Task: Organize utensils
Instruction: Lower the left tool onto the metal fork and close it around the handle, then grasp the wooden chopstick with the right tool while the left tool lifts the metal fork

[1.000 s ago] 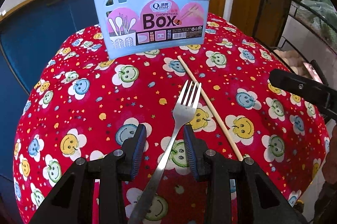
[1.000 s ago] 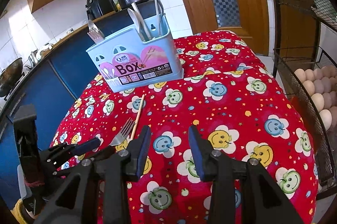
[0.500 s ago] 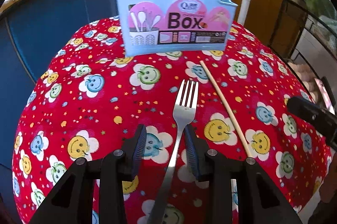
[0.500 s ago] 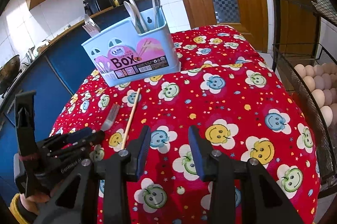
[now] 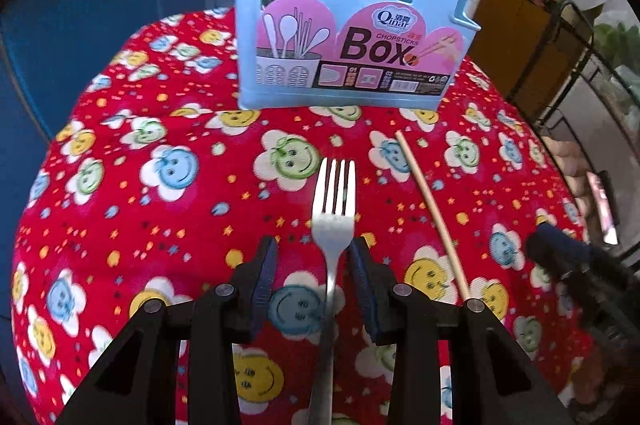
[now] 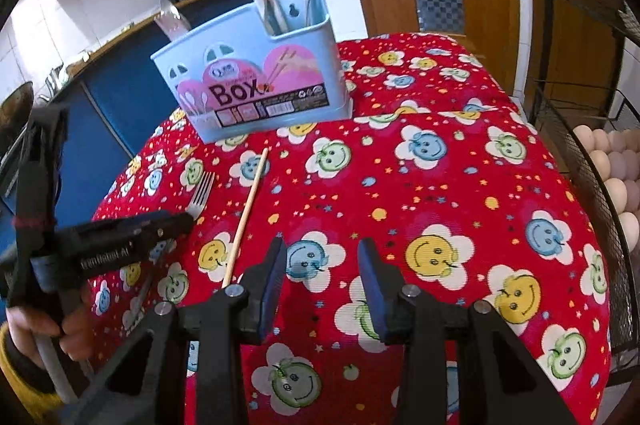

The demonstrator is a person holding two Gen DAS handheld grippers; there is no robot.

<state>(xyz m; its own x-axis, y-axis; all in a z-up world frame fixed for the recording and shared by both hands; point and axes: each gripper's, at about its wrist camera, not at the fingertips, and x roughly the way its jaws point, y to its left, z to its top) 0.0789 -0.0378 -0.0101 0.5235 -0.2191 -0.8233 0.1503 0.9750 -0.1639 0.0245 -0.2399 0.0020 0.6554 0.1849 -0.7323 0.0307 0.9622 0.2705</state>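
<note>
**Fork between the left claw's fingers, not gripped**

Your left claw (image 5: 314, 261) was over the fork (image 5: 334, 209), which lay flat on the red cloth (image 5: 160, 225) of the desk. Its two fingers stood apart, one on each side of the fork's neck. The right finger was very near the metal and the left finger had a clear gap, so the pads did not press on the fork. The tines pointed toward the box (image 5: 348, 25), and the handle ran back under the claw and out of the bottom of the left wrist view.

A single chopstick (image 5: 432, 213) lay just right of the fork, apart from it, with its far end near the box.

The blue box stood upright at the far side of the desk. It already held spoons and forks, and they stuck out above its rim. Which compartment each one was in, you could not tell from the left wrist view.

Your right claw (image 6: 322, 265) hung above a bare part of the cloth, right of the chopstick. Its fingers were apart and nothing was between them. In the right wrist view you could see your left hand (image 6: 44, 329) around the handle of the left tool.
</note>
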